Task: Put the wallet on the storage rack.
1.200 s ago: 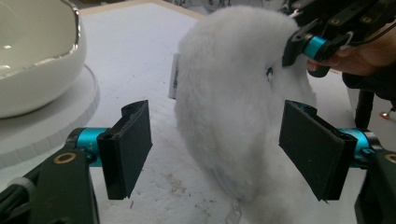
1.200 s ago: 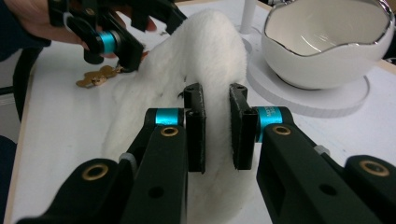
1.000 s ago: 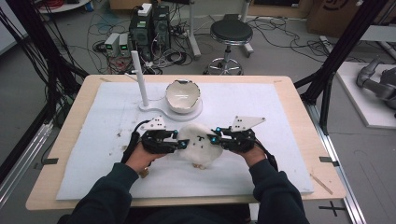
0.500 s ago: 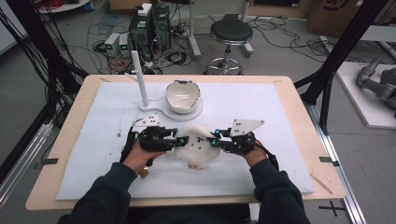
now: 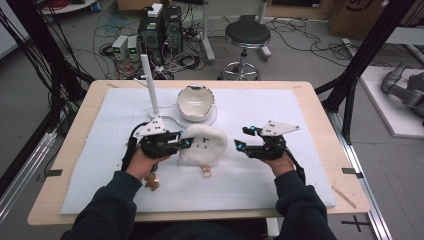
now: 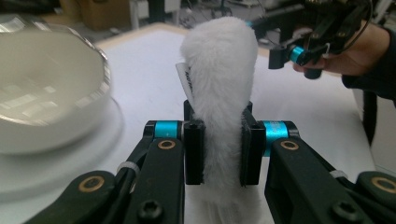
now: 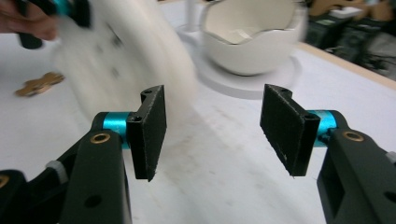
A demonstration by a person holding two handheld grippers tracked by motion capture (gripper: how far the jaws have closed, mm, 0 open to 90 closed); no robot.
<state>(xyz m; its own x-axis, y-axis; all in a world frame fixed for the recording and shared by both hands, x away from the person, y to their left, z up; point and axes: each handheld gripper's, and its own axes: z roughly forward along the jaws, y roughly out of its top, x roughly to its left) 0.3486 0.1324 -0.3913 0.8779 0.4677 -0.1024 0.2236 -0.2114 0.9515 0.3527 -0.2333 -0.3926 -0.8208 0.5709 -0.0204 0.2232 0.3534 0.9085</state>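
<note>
Pinching white fluffy pouch (image 6: 219, 93) | left claw (image 6: 218, 149) | right claw (image 7: 224, 126) apart, empty

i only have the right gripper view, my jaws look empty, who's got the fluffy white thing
Observer: The left gripper has it; its pads are clamped on the white fluffy pouch.
Operator: is my gripper touching it at all
Observer: No. In the high view the right gripper sits apart from the pouch, jaws just opened, nothing between them.
Operator: anything lying under the pouch
Observer: A small gold ring lies on the white mat just in front of it.
</note>
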